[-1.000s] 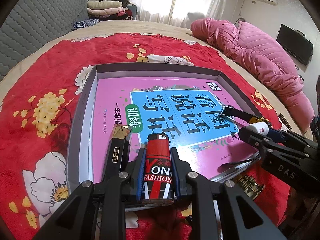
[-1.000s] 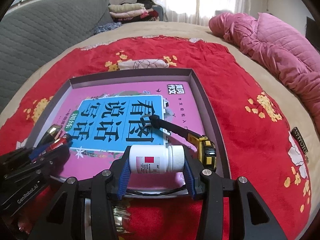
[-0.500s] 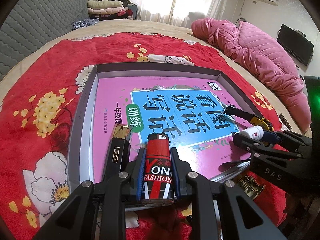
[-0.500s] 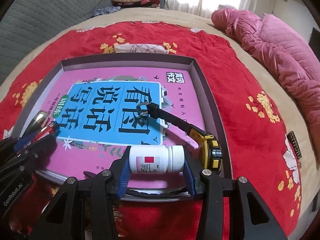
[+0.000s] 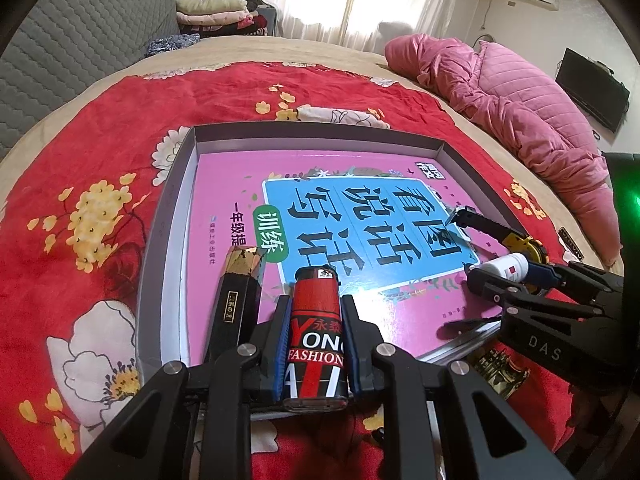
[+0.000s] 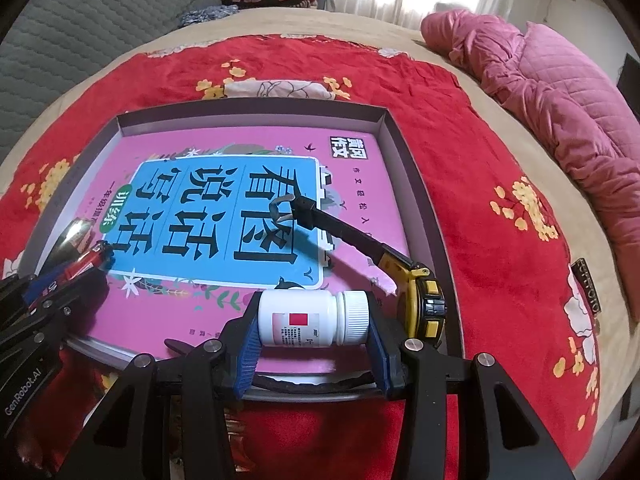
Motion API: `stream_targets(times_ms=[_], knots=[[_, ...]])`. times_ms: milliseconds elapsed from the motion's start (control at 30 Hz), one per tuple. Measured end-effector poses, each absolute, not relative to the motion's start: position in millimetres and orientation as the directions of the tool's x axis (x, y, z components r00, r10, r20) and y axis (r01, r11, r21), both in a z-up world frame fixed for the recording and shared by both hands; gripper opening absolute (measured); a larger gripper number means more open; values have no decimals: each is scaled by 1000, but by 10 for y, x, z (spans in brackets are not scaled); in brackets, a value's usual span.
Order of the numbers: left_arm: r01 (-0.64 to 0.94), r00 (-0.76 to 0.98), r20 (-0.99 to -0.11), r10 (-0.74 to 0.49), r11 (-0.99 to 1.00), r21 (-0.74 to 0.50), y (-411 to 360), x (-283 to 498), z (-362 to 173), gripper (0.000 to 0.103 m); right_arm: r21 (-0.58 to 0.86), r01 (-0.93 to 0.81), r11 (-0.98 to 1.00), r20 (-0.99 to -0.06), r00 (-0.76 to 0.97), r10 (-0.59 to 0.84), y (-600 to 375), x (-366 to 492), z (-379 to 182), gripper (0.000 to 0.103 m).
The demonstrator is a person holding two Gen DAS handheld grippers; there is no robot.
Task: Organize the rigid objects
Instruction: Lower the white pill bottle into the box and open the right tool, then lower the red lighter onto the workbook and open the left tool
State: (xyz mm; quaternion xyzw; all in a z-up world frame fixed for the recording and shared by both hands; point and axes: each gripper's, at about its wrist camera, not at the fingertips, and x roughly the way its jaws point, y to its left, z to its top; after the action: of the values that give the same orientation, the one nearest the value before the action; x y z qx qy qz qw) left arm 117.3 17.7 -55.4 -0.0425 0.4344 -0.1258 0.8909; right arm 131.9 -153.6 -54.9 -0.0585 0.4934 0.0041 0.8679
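My left gripper [image 5: 314, 330] is shut on a red and black lighter [image 5: 316, 332], held upright over the near edge of a grey shallow box [image 5: 160, 248]. A pink and blue book [image 5: 360, 216] fills the box. My right gripper [image 6: 314, 320] is shut on a white pill bottle [image 6: 312, 318], lying sideways between the blue pads, over the book's near right corner. A yellow and black tape measure [image 6: 424, 300] lies in the box's right side with its black strap stretched across the book. A black and gold stick [image 5: 236, 292] lies in the box beside the lighter.
The box rests on a red floral blanket [image 5: 100, 160] over a bed. A pink quilted coat [image 6: 560, 112] lies at the far right. Folded clothes [image 5: 216, 16] are stacked at the back. A small gold object [image 5: 500, 368] sits on the blanket under my right gripper.
My right gripper has tipped and shifted a little forward over the box with the bottle held. The left gripper and lighter have stayed still.
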Motion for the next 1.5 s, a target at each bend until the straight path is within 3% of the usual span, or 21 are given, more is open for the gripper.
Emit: stream_targets(times_ms=[267,667,933,1500], knots=[[197,585,-763,-275,961,-195,161,1161,-547,23,-105,-73,992,-854,518,-52,-1513,1300,-537,48],[194,587,-763,-273,962,-194,158,1178,-537,23,-119,-98,988,-832,552,-45,-1468,1245,-438,58],[198,588,-760,-276,961,-195,160,1186,-531,24,-51,-68,996,-816,578,-2,-1576,1162,-308,58],[199,588,-760,-276,961,-195,170,1184,-529,24,-47,-65,997,-767,641,6,-1667,916,-116,61]])
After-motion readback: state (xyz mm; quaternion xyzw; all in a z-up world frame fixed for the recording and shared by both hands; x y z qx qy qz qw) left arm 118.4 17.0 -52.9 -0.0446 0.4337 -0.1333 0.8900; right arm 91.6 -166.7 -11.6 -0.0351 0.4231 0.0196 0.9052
